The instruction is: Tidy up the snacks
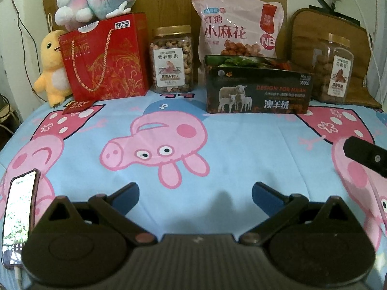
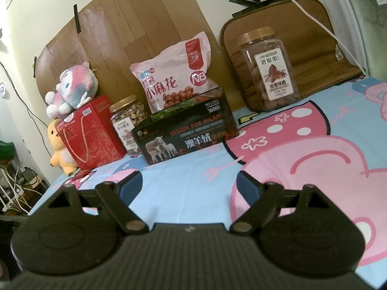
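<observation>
Along the back of the bed stand a red gift bag (image 1: 106,58) (image 2: 93,133), a cashew jar (image 1: 172,60) (image 2: 128,123), a pink snack bag (image 1: 238,26) (image 2: 176,77) leaning on the headboard, a black box (image 1: 257,91) (image 2: 186,135) in front of it, and a pecan jar (image 1: 335,70) (image 2: 268,70) at the right. My left gripper (image 1: 195,194) hovers open over the sheet, well short of them. My right gripper (image 2: 189,184) is open too, with nothing between its fingers; one black tip of it shows at the right edge (image 1: 365,155) of the left wrist view.
A yellow plush chick (image 1: 52,67) (image 2: 59,147) sits left of the gift bag, and a pink plush toy (image 1: 96,0) (image 2: 72,89) lies on top of it. A phone (image 1: 19,215) lies at the near left. A brown cushion (image 2: 302,43) leans behind the pecan jar. Cables hang left of the bed.
</observation>
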Available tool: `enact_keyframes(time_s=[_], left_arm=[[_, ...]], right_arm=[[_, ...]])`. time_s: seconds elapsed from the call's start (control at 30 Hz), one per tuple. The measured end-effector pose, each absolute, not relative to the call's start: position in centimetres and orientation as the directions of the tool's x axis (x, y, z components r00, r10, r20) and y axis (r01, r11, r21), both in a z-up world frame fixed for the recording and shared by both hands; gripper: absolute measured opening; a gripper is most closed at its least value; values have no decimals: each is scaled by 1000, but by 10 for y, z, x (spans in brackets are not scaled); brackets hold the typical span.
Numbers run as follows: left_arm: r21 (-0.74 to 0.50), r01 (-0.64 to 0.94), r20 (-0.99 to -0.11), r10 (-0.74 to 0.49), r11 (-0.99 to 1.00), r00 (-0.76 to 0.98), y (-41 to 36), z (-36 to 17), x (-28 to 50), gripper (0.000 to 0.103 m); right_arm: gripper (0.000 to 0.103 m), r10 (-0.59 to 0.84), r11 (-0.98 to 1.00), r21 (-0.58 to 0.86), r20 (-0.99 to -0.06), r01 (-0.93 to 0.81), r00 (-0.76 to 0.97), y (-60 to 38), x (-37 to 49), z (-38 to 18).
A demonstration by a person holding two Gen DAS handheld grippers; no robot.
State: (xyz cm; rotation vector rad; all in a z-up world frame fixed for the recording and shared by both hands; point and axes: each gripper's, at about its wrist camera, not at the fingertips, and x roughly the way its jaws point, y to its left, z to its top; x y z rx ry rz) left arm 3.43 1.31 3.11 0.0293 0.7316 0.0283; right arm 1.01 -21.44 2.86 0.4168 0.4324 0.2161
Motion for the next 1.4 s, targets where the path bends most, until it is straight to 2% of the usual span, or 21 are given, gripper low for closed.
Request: enact_keyframes(time_s=[1.4], left_arm=[[32, -29, -713, 44, 999, 700, 15, 21, 42, 103]], right_arm=[[89, 295, 889, 445, -370, -111, 881, -214, 9, 23]])
